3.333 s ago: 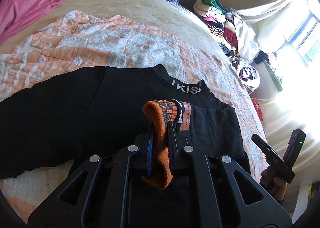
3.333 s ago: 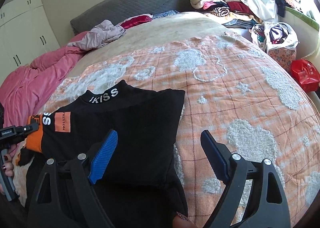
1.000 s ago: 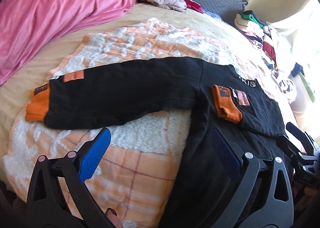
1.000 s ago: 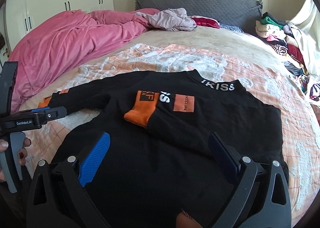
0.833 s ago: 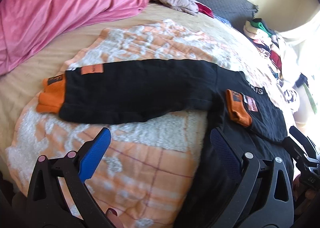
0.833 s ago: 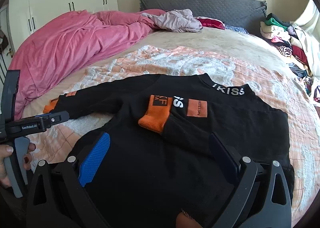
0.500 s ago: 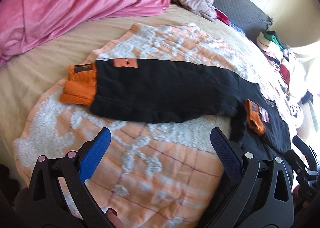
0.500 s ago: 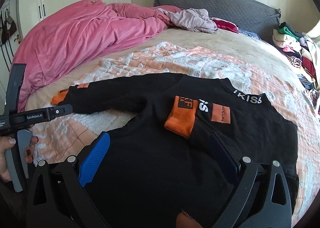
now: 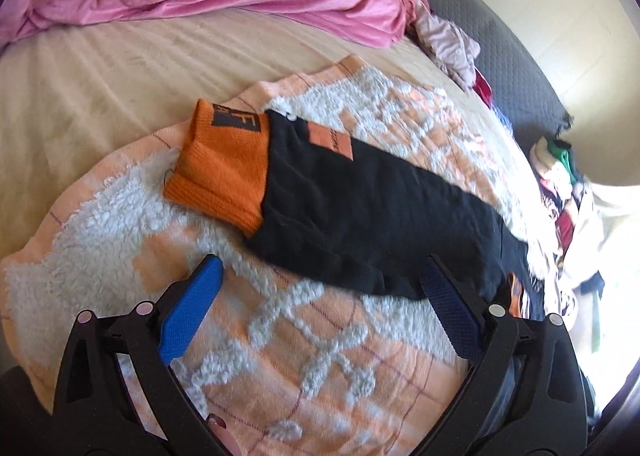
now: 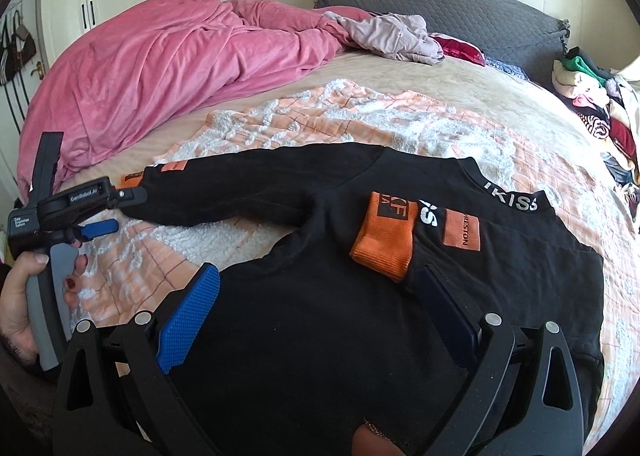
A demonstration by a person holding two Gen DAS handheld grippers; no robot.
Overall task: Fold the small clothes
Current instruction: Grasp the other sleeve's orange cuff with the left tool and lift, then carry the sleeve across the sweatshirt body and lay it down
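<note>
The left gripper (image 9: 320, 308), jaws apart, hovers near a black sleeve (image 9: 372, 216) with an orange cuff (image 9: 220, 180), seemingly not touching.

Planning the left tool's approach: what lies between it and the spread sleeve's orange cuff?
Only bare fluffy orange blanket between left tool and cuff, per left wrist view.

Black sweater (image 10: 320, 296) lies flat, seemingly face-down, one orange-cuffed sleeve folded in.
</note>
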